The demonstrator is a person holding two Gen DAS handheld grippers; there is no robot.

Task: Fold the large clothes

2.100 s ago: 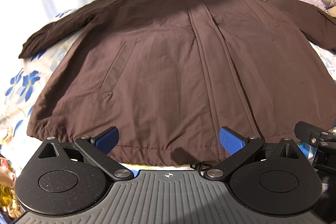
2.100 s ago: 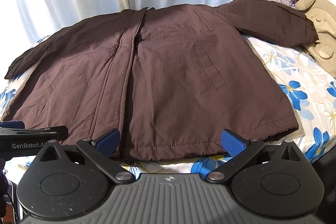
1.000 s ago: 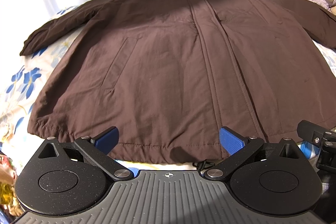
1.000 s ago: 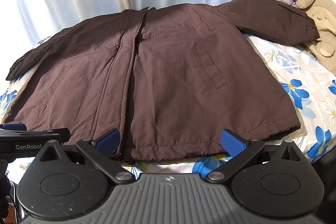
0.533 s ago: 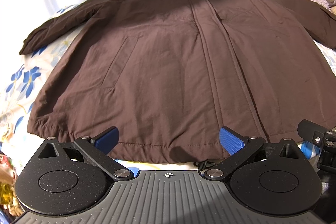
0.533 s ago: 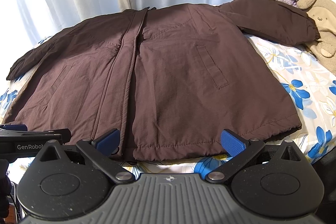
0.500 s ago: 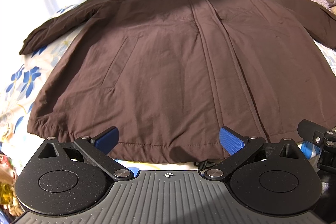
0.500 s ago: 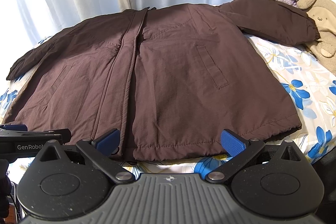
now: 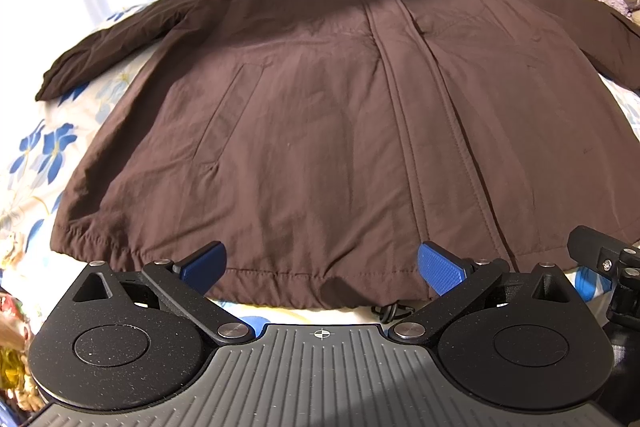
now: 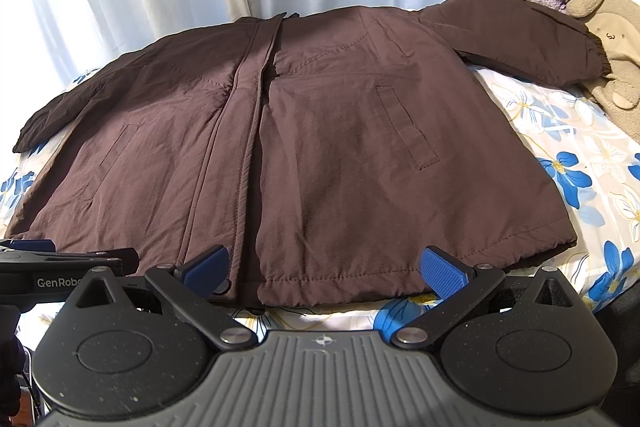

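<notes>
I held both grippers low and level, side by side, pointing forward. My left gripper (image 9: 320, 267) had its blue-padded fingers (image 9: 440, 267) spread wide, with nothing between them. My right gripper (image 10: 324, 267) matched it, its fingers (image 10: 444, 273) equally wide apart and gripping nothing, just right of the left one.

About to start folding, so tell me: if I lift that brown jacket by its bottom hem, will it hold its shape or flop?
The brown jacket will likely flop: its thin, wrinkled fabric lies limp. Its outspread sleeves would probably trail. The smooth shell may slip.
</notes>
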